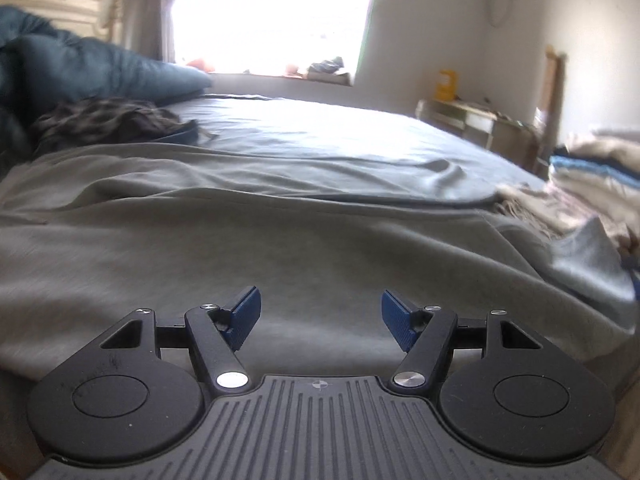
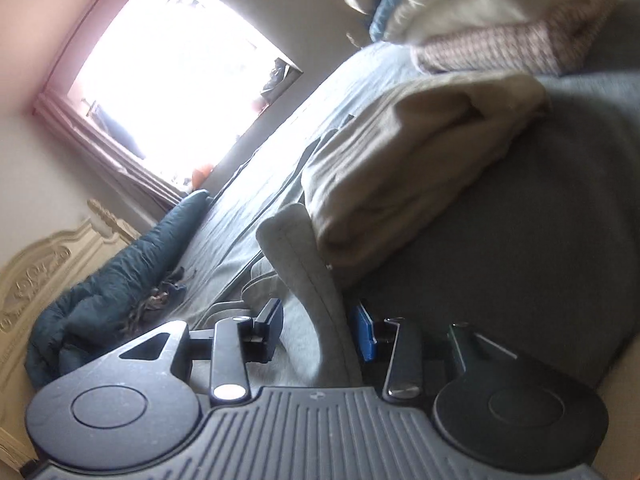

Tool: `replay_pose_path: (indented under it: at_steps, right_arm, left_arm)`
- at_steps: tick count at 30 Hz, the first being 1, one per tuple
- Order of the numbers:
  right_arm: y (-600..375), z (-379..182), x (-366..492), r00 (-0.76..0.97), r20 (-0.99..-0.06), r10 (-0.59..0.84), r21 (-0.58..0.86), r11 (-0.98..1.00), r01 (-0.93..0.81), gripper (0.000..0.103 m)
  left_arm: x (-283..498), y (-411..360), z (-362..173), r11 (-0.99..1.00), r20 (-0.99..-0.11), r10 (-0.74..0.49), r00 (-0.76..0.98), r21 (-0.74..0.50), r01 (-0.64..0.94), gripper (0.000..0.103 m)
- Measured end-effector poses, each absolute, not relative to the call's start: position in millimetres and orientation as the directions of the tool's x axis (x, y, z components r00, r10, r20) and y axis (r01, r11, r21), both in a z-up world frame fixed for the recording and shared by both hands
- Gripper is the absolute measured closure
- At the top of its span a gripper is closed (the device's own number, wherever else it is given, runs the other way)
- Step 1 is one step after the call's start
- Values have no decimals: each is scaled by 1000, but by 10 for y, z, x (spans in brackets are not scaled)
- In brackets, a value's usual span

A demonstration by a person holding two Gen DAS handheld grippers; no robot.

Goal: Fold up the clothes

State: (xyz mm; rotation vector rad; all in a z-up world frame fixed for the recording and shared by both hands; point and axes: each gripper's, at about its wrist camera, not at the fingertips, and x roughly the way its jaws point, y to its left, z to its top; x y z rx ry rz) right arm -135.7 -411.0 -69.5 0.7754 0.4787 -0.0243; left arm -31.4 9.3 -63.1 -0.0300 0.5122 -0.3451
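Left hand-held gripper (image 1: 321, 318) stands wide open in its own view, nothing between its blue pads (image 1: 245, 317), hovering low over a grey garment (image 1: 248, 240) spread across the bed (image 1: 320, 128); that posture suits reaching for an edge or smoothing the cloth, though which is meant cannot be told. Further back, a dark plaid piece (image 1: 104, 120) lies crumpled against a blue duvet (image 1: 100, 68), probably waiting its turn, and a stack of folded clothes (image 1: 596, 168) sits at the right edge of the bed, kept clear of the working area. In the right wrist view, strongly tilted, the right hand-held gripper (image 2: 318, 332) is partly open, with a rounded fold of the grey garment (image 2: 304, 280) standing up between its fingers; the cloth lies close to the blue pad (image 2: 366, 336), but no pinch is visible, so the jaws look slack around the fold, as fits a grip being let go. Just beyond that fold lies a beige folded piece (image 2: 400, 184), with the stack (image 2: 460, 8) behind it.
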Motion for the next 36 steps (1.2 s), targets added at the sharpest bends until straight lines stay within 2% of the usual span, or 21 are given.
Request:
replay_pose_path:
  at_steps: [2,5,6,9,10,14,16,19,21,24,27,28,31,34,36]
  right_arm:
    - [-4036,-601,-1280,891,-435,129,596,783,178,61]
    - [-3799,-437,-1154,884,-462,72,413,900,143,62]
    - [-3699,-412,-1105,883,-468,48,348,928,133,66]
    - [-3400,-336,-960,882,-471,-22,146,984,102,93]
    - [-3303,-315,-920,888,-458,-30,99,991,85,97]
    - [-2673,-220,-868,926,-375,33,-128,988,-87,97]
    - [-2257,-267,-897,931,-351,102,-291,933,-212,98]
    - [-1639,-488,-971,903,-370,219,-524,754,-397,98]
    - [-1431,-631,-958,870,-415,267,-579,660,-479,98]
    - [-1504,-596,-757,857,-433,280,-572,649,-501,98]
    - [-2108,-95,-604,921,-332,205,-507,785,-357,98]
    - [-2458,127,-653,946,-279,167,-434,857,-279,98]
    - [-3644,504,-1132,989,-140,52,-78,995,-64,98]
    - [-4402,125,-1639,989,-140,-40,238,969,73,98]
    - [-4535,-304,-1823,978,-195,-69,378,915,139,98]
  left_arm:
    - [-331,19,-663,939,-482,-333,810,-96,329,36]
    - [-351,-41,-703,935,-495,-341,800,-94,341,36]
    - [-351,-48,-717,937,-499,-338,798,-94,338,36]
    - [-345,-47,-746,941,-510,-327,795,-98,324,36]
    - [-344,-37,-759,943,-515,-323,794,-102,317,36]
    - [-337,-6,-804,950,-533,-304,790,-114,290,36]
    - [-342,8,-825,953,-539,-297,788,-119,278,36]
    - [-363,0,-841,957,-542,-284,790,-114,266,36]
    - [-372,-12,-840,959,-544,-277,792,-110,260,36]
    - [-363,-38,-824,961,-549,-272,791,-108,256,36]
    - [-343,-52,-816,960,-549,-275,789,-113,255,35]
    - [-344,-48,-816,959,-549,-279,788,-121,256,35]
    - [-367,-26,-832,957,-546,-286,787,-125,261,36]
    - [-404,12,-839,953,-534,-302,790,-143,267,35]
    - [-401,22,-839,953,-541,-302,785,-146,266,35]
